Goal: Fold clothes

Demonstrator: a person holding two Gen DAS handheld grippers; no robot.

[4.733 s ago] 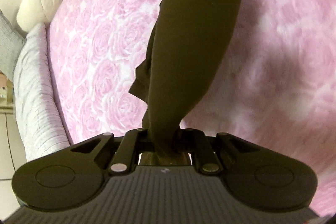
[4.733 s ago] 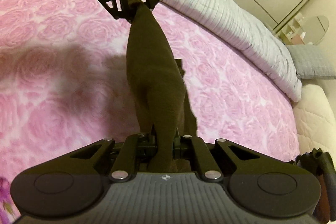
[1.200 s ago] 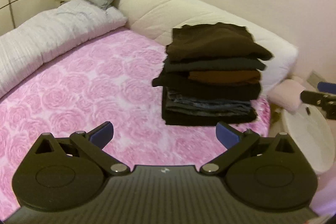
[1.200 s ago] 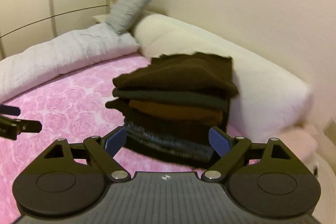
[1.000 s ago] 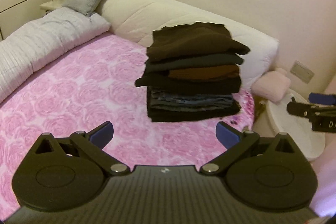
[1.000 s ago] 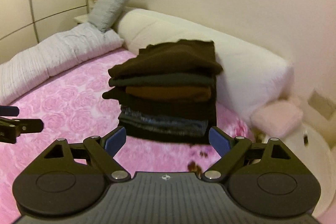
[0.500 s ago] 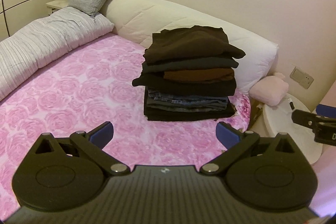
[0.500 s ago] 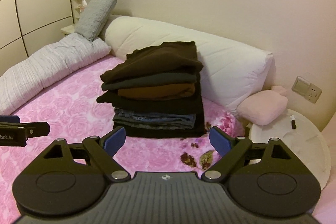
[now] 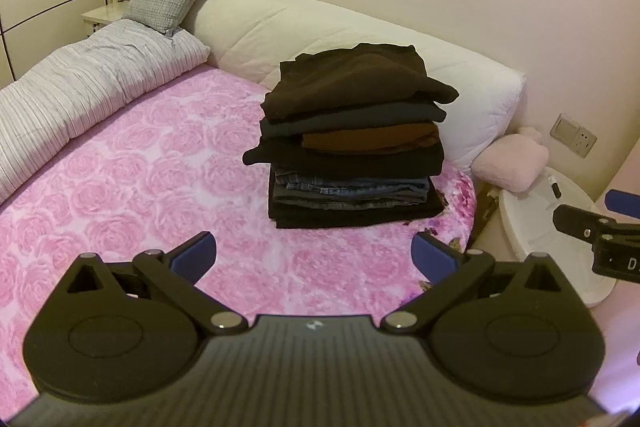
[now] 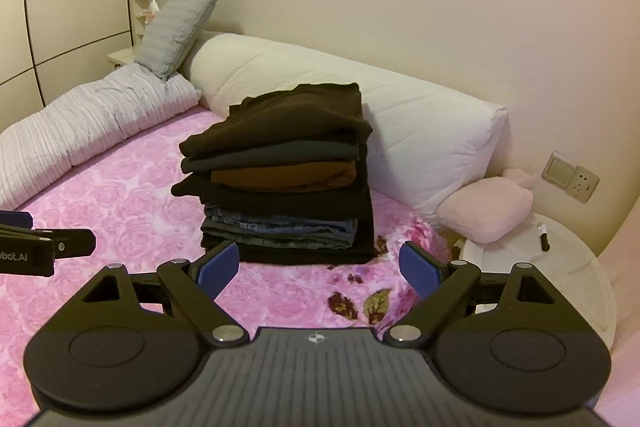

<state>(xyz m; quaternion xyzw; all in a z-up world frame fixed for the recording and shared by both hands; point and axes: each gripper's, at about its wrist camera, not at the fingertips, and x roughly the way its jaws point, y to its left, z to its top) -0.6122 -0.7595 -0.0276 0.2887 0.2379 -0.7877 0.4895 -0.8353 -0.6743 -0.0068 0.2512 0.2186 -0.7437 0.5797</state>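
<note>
The neat stack of folded dark, brown and denim clothes (image 9: 352, 139) sits on the pink rose-patterned bedspread (image 9: 152, 187), just in front of the long cream bolster (image 9: 320, 31). The black left gripper with blue pads (image 9: 314, 255) is spread wide and holds nothing. The matching right gripper (image 10: 319, 271) is likewise wide apart, empty, well short of the stack.

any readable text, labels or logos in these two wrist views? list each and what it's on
"obot.AI", cut off at the frame edge: on the side of the left gripper, seen in the right wrist view.
"D", cut off at the frame edge: on the side of the right gripper, seen in the left wrist view.
Small emblem, no letters: on each gripper's body near the camera.
No text shows on the clothes stack or wall socket.
</note>
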